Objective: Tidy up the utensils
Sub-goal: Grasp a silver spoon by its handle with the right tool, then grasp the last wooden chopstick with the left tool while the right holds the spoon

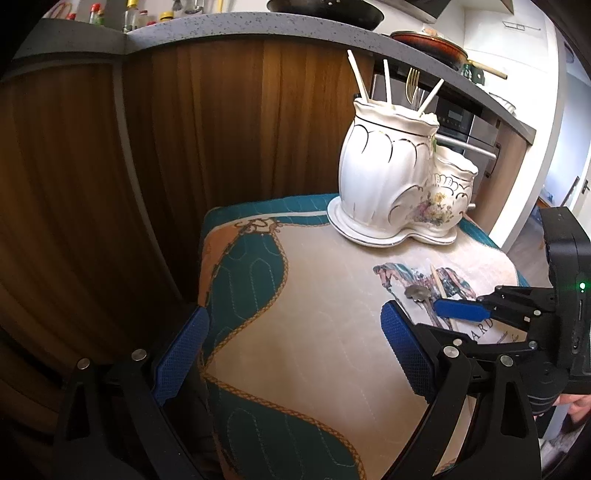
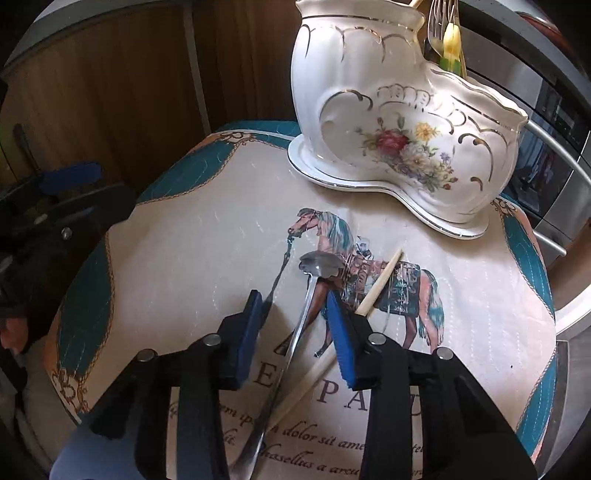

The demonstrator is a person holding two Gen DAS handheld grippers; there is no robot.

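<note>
A silver spoon (image 2: pixel 317 264) with a scalloped bowl lies on the horse-print mat (image 2: pixel 207 236), its handle running toward me. A pale chopstick (image 2: pixel 380 284) lies just to its right. My right gripper (image 2: pixel 293 297) is low over the mat. Its blue pads straddle the spoon's handle, and a gap shows on each side. A white flowered ceramic holder (image 2: pixel 406 122) stands at the back with several chopsticks and forks in it. The left wrist view shows the holder (image 1: pixel 388 173) and the spoon (image 1: pixel 415 293) too. My left gripper (image 1: pixel 295 312) stands wide open over the mat with nothing in it.
The mat covers a small round top whose edges fall away at the left and front. A wooden cabinet wall (image 1: pixel 184 147) rises behind it under a grey counter (image 1: pixel 258 26) with pans. A steel oven front (image 2: pixel 554 155) is at the right.
</note>
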